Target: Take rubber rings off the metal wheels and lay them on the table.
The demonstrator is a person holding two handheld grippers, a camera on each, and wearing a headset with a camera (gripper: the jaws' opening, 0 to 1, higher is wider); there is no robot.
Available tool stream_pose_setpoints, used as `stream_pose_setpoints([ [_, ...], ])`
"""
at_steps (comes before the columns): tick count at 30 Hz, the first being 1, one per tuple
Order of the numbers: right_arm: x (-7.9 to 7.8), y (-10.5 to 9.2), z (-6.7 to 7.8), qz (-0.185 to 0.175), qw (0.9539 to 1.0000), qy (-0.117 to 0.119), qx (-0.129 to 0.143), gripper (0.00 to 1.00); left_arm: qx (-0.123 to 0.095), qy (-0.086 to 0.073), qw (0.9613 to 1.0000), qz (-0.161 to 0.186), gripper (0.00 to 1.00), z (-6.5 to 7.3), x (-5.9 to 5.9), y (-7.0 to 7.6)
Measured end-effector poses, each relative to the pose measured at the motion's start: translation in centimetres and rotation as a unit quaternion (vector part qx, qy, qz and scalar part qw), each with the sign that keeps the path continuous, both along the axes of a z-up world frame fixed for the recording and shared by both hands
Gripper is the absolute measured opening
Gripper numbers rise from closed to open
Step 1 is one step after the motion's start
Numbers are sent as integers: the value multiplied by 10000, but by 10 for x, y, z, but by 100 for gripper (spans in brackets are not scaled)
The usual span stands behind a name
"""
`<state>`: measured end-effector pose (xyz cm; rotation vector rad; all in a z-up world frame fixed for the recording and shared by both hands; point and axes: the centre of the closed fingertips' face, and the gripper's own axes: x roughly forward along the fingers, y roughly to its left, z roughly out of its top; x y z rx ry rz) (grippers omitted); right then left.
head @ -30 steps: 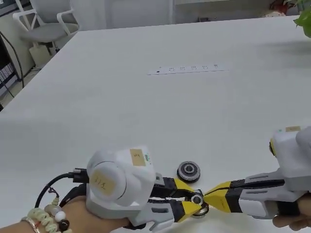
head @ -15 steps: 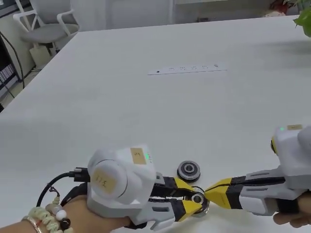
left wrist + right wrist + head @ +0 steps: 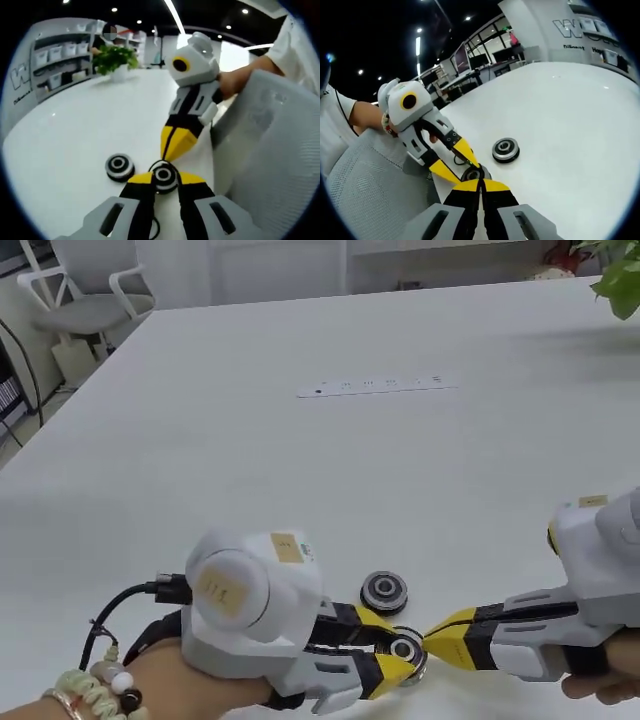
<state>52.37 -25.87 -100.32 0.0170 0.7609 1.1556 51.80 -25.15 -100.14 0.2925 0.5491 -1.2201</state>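
Note:
My left gripper [image 3: 401, 649] is shut on a small metal wheel [image 3: 406, 648] just above the white table [image 3: 300, 470]; the wheel [image 3: 164, 177] sits between its yellow tips. My right gripper [image 3: 429, 641] comes in from the right, its jaws shut at the wheel's edge on a thin black rubber ring [image 3: 156, 164]. In the right gripper view its closed tips [image 3: 480, 183] meet the held wheel [image 3: 472, 174]. A second wheel [image 3: 385, 589] with its black ring on lies flat on the table just behind, and appears again [image 3: 120, 166] [image 3: 505, 149] in both gripper views.
A white power strip [image 3: 375, 386] lies at mid table. An office chair [image 3: 85, 290] stands beyond the far left corner and a green plant [image 3: 622, 278] at the far right. A black cable [image 3: 125, 605] trails from my left gripper.
The head camera has tipped slightly, shifting the whole picture. Both grippers stay joined at the held wheel; the second wheel has not moved.

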Motion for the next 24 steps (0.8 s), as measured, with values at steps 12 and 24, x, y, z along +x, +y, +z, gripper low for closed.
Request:
stream_pose_setpoints([
  [12,-1,0,8,63,9998,-171,7,0,110,-596,9973,-405,36,43,-7,6],
  [24,5,-5,21,-57,9994,-328,43,0,-34,-995,9944,-356,59,91,-7,29],
])
